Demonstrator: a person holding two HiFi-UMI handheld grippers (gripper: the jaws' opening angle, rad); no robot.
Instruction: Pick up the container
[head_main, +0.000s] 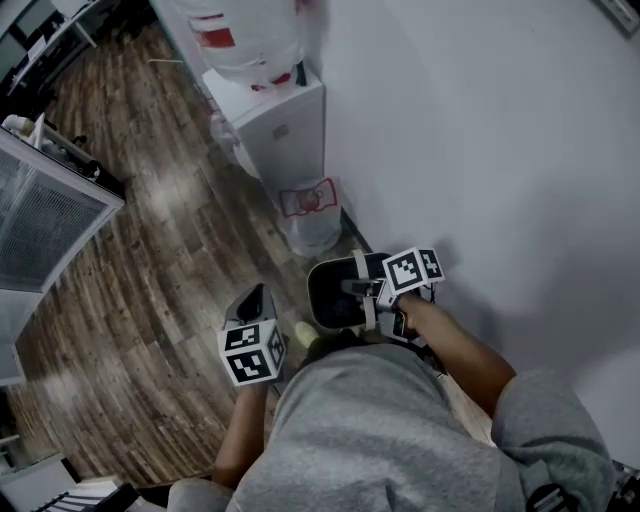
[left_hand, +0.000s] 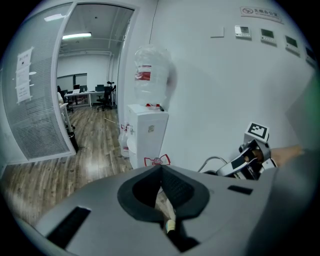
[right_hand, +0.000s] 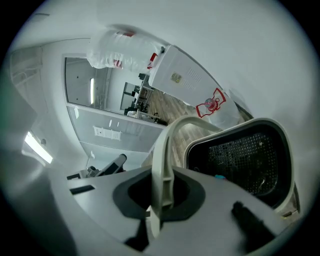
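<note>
The container (head_main: 333, 292) is a black perforated bin with a pale rim and a pale hoop handle (right_hand: 167, 145). It hangs off the wooden floor beside the white wall, in front of the person's body. My right gripper (head_main: 366, 292) is shut on that handle, which runs up between the jaws in the right gripper view, with the bin's dark mesh inside (right_hand: 247, 160) to the right. My left gripper (head_main: 256, 302) hangs apart to the left of the bin, jaws shut with nothing in them. The left gripper view shows the right gripper (left_hand: 249, 159) and the handle's loop (left_hand: 212, 162).
A white water dispenser (head_main: 277, 122) with a clear bottle on top stands against the wall ahead. A clear bottle with a red label (head_main: 310, 208) sits on the floor at its foot. A glass partition (head_main: 45, 215) stands at the left, with open wood floor (head_main: 170, 270) between.
</note>
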